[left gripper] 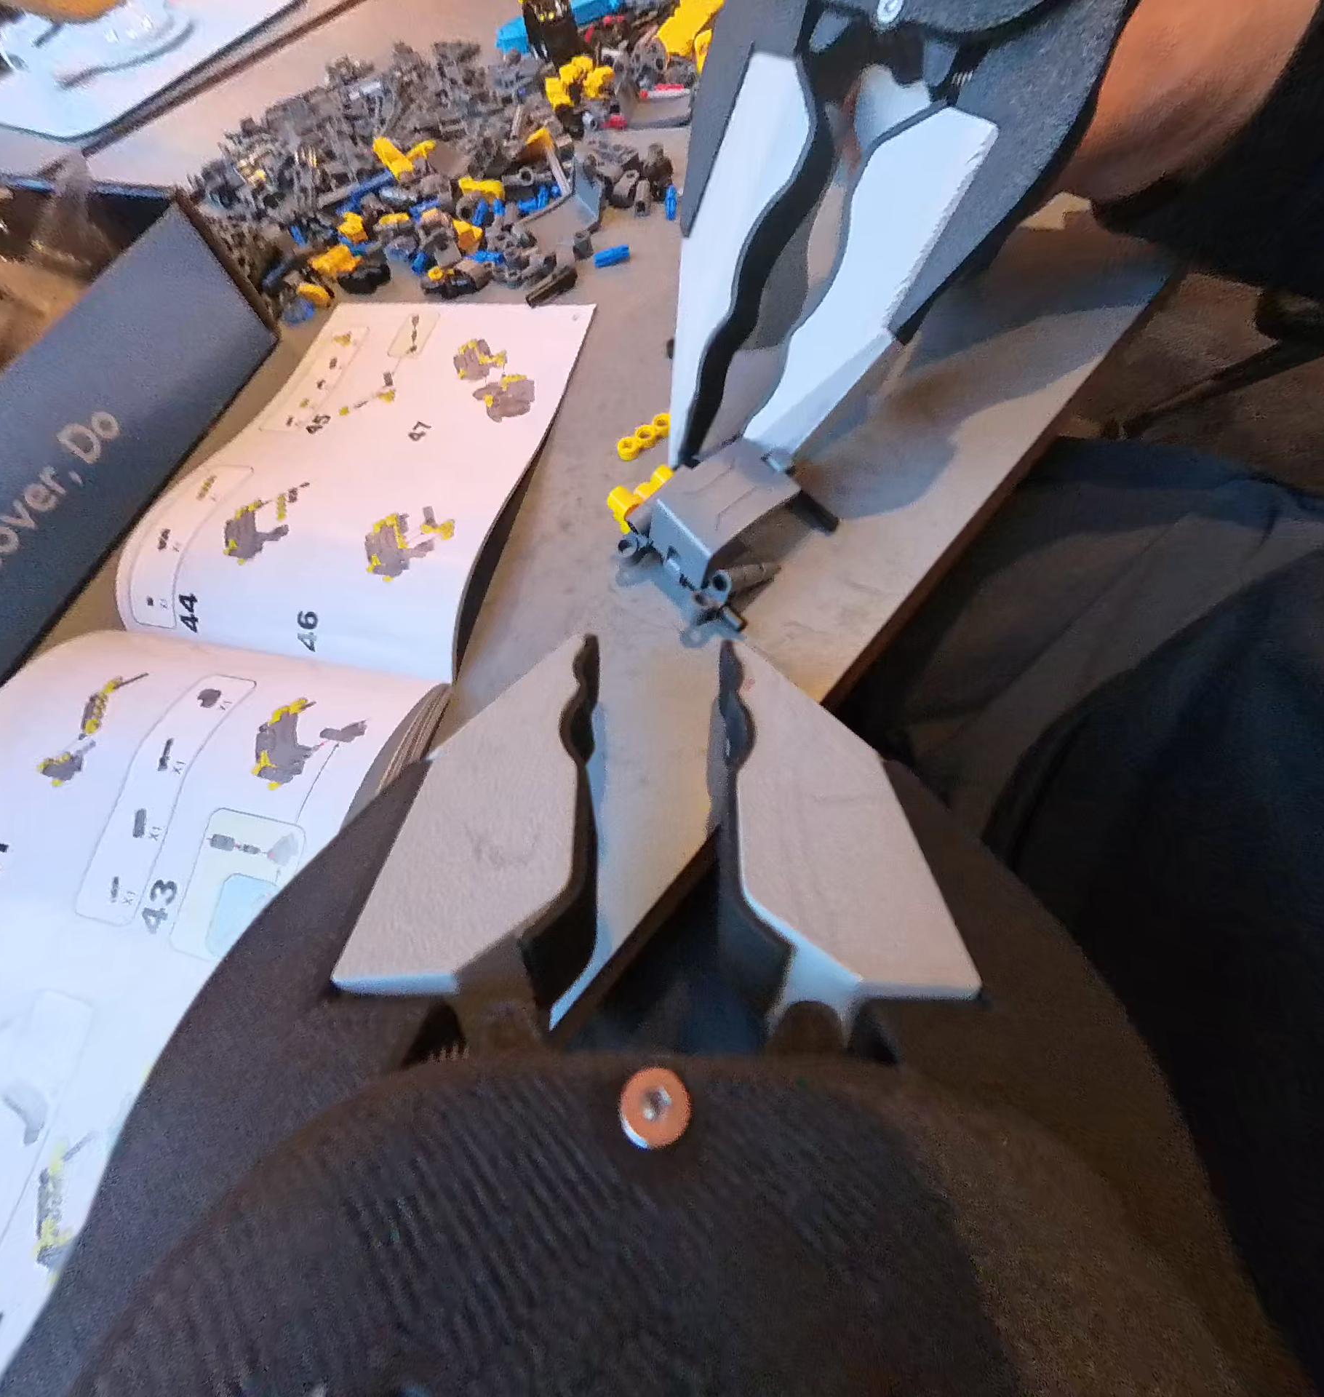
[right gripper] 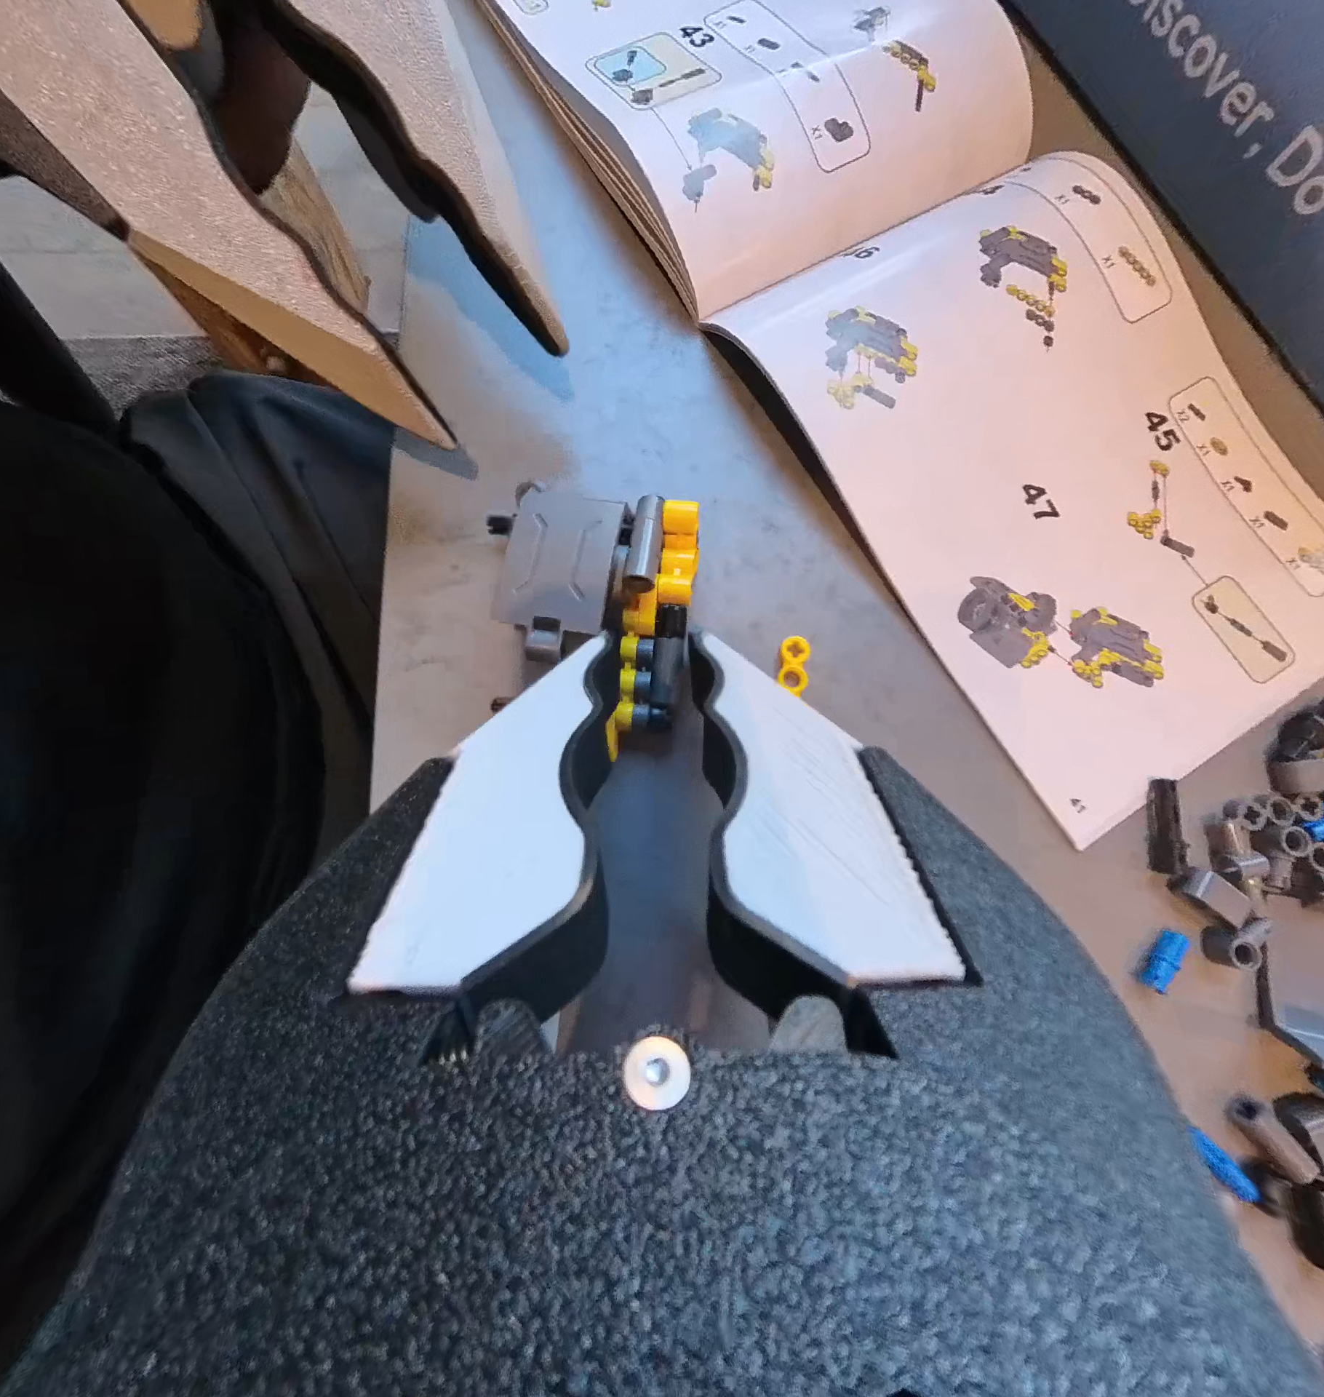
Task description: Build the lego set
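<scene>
A small brick assembly (left gripper: 712, 521), grey with yellow and dark parts, rests on the grey table near its front edge. It also shows in the right wrist view (right gripper: 568, 567). My right gripper (right gripper: 650, 642) is shut on the assembly's yellow and dark end and comes down from above in the left wrist view (left gripper: 723, 453). My left gripper (left gripper: 659, 656) is open and empty, its tips just short of the assembly's near side. It shows in the right wrist view at upper left (right gripper: 504, 393). A small loose yellow piece (right gripper: 793, 661) lies beside the right gripper.
An open instruction booklet (left gripper: 341, 491) lies left of the assembly and also shows in the right wrist view (right gripper: 946, 378). Beyond it are a pile of grey, yellow and blue parts (left gripper: 432, 189) and a dark box (left gripper: 77, 423). The table edge (left gripper: 946, 567) borders a person's dark-clothed lap. My hands' fingertips stand some 7 cm from each other.
</scene>
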Demonstrator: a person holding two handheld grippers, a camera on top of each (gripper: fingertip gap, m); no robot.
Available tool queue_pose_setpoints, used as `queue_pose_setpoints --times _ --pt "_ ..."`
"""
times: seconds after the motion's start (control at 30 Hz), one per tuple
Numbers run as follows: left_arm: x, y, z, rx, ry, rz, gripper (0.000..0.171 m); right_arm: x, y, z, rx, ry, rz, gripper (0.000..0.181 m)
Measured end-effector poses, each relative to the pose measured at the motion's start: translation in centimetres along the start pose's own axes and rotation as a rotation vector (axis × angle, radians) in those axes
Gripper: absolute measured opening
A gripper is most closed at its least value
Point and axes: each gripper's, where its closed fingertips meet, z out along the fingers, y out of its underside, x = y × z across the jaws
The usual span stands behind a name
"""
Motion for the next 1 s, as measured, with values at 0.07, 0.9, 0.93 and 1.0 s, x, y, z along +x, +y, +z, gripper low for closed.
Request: queue_pose_setpoints --times 0.07,0.9,0.93,1.0 --pt "-0.1 0.2 0.0 0.004 0.007 -0.012 0.031 0.4 -0.2 -0.3 -0.006 0.014 -0.01 0.02" --pt "-2.3 1.6 -0.3 0.017 -0.073 -0.145 0.039 2.1 -5.8 0.3 0.105 0.022 0.019 0.024" --pt "-2.7 1.6 -0.4 0.026 -0.083 -0.153 0.04 2.2 -5.9 -0.2 0.133 0.033 0.026 0.024" --pt "-3.2 1.6 -0.7 0.042 -0.1 -0.166 0.042 2.2 -5.6 -1.2 0.18 0.057 0.044 0.024"
